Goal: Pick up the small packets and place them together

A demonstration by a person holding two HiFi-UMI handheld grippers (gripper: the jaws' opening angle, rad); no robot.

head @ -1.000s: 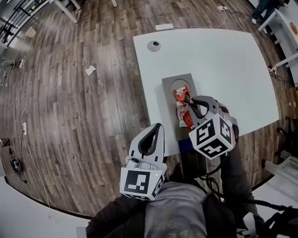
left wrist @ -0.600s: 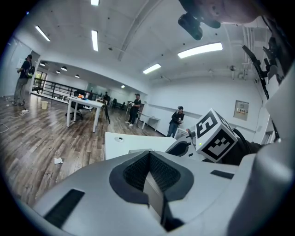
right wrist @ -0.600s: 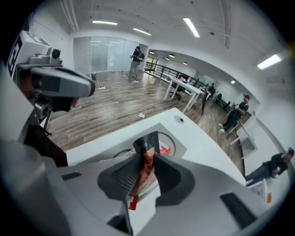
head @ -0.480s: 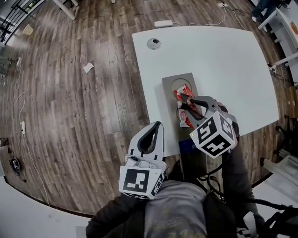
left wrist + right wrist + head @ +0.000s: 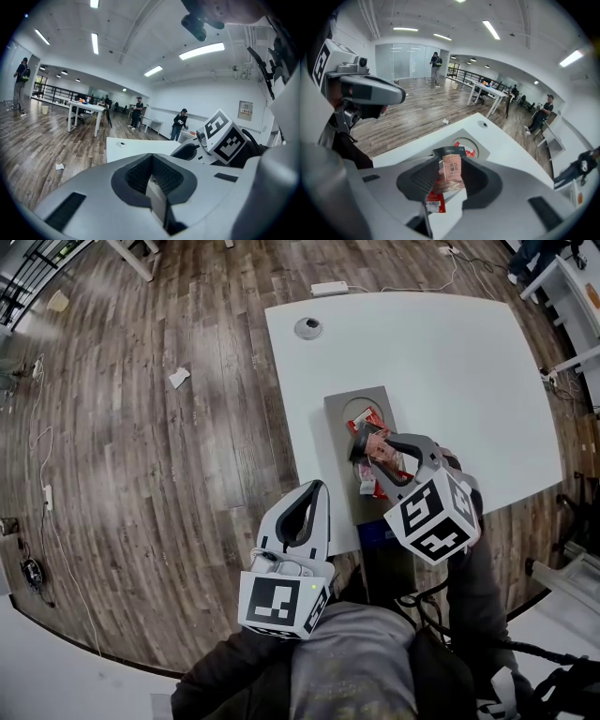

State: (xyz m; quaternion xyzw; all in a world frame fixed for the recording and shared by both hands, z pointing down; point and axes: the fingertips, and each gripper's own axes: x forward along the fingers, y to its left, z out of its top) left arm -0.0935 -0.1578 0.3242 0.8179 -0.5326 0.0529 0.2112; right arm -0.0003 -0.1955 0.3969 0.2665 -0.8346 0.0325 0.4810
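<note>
Big white table (image 5: 450,352) with a grey tray (image 5: 339,409) sitting near its front edge. The left tool (image 5: 319,487) hangs right by the table's left edge, pressed together, nothing in it. The right tool (image 5: 371,452) tips down over the tray. Its jaws have just been opening and are spread a bit now, with a pink packet (image 5: 451,168) standing between them. Below it, the other small packets (image 5: 366,420), mostly red, lie bunched together on the tray.
</note>
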